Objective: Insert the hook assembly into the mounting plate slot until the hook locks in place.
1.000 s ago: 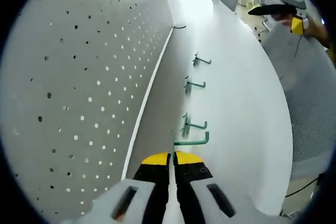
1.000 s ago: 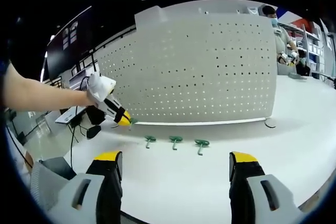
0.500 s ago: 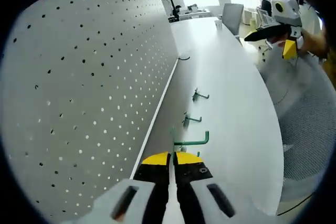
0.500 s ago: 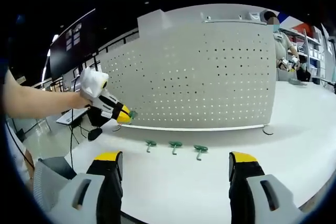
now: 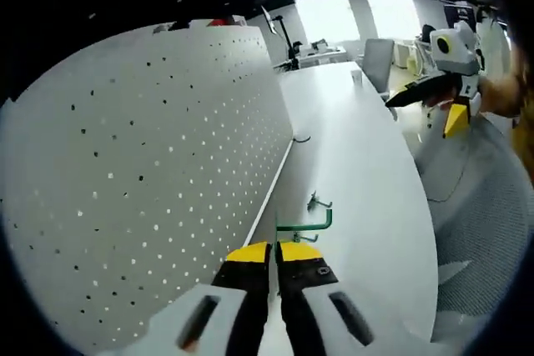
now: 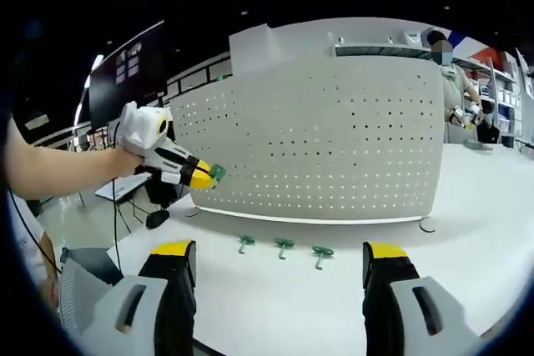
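While its yellow-tipped jaws are pressed together with no gap showing, the left gripper [image 5: 274, 249] pinches a green hook [image 5: 304, 223] by its straight shank, so that the hook juts forward past the tips and turns up into a short bend at its far end. In the right gripper view the same left gripper [image 6: 205, 178] shows up in the air close to the left part of the white pegboard [image 6: 334, 143], above the table, with the hook [image 6: 218, 172] as a small green tip at its nose; whether the hook touches the board cannot be told. The right gripper [image 6: 279, 260] stands wide open, holds nothing, and hangs well back from the board over the white table [image 6: 275, 298].

As a judgement, the task is at its carrying stage: the hook is picked up and brought near the board, but it sits in no hole, so aiming, pushing in and locking are all left to do. Three more green hooks [image 6: 284, 247] lie in a row on the table just before the foot of the pegboard, apart from each other.

The held hook looks thin, made of wire with a flat green finish, its shank straight and its end bent at a right angle. The board is upright, with regular rows of small round holes.
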Motion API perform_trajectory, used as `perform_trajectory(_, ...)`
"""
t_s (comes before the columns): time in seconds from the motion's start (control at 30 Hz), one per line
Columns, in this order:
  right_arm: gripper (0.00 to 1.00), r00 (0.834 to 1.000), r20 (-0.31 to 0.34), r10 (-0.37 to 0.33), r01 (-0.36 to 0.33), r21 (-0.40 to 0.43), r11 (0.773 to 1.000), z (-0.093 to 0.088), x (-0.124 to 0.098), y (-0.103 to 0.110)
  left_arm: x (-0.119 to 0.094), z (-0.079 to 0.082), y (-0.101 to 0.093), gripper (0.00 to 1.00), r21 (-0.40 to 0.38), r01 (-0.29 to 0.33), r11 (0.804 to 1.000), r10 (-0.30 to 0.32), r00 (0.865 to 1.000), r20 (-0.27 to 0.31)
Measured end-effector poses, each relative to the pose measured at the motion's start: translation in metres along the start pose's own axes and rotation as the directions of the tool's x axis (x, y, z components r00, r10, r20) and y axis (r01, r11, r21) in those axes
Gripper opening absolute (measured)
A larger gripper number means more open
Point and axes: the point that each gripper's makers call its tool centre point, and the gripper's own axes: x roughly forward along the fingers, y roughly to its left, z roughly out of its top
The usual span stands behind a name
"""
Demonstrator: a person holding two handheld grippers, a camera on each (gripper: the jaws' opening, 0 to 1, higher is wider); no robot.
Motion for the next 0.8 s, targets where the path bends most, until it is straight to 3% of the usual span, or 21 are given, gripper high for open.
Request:
perform_trajectory(0.37,0.77,0.999,0.029,0.045,-0.044,-0.03,0.999,0.021,0.0,0.006,-0.013,0.02,0.003,0.02,0.001,-0.046,0.999,0.046,0.998,0.034)
perform_trajectory(0.8,0.75,0.991,0.065,0.116,-0.112,-0.055,0.992,0.043,0.007,0.021,-0.034,0.046,0.001,0.02,-0.048,-0.127,0.991,0.132,0.983,0.128)
